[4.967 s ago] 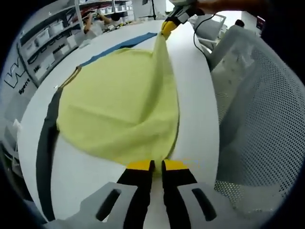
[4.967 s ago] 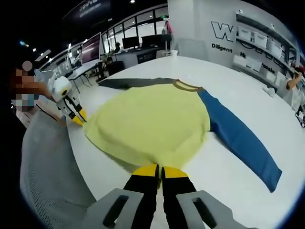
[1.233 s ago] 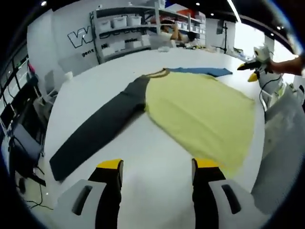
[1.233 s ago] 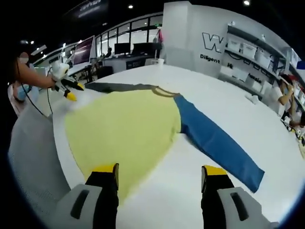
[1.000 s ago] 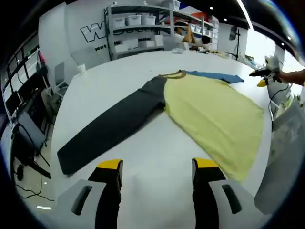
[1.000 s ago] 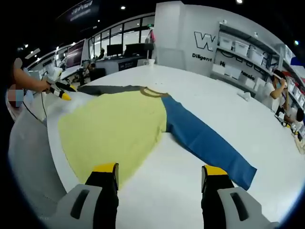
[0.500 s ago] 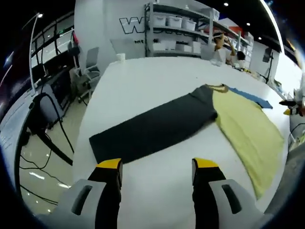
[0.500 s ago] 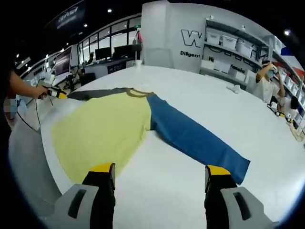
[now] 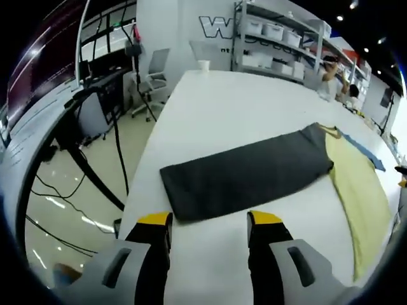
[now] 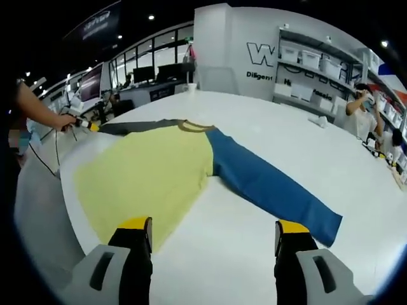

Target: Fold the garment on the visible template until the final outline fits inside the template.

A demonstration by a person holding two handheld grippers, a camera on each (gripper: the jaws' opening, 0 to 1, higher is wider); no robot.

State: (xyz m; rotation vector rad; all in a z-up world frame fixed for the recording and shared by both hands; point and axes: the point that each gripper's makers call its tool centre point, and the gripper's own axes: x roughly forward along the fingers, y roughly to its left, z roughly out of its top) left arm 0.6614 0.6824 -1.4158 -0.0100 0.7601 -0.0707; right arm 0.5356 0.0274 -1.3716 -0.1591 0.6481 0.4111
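Lying flat on the white table (image 10: 267, 114), the garment (image 10: 152, 171) faces both gaping tools (image 9: 210, 219) (image 10: 213, 232).

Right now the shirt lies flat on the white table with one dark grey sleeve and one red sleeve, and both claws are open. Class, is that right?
Not quite: the second sleeve is blue, not red, as the right gripper view shows. The rest holds: the shirt lies flat on the white table, the other sleeve is dark grey, and the left claw and right claw are open.
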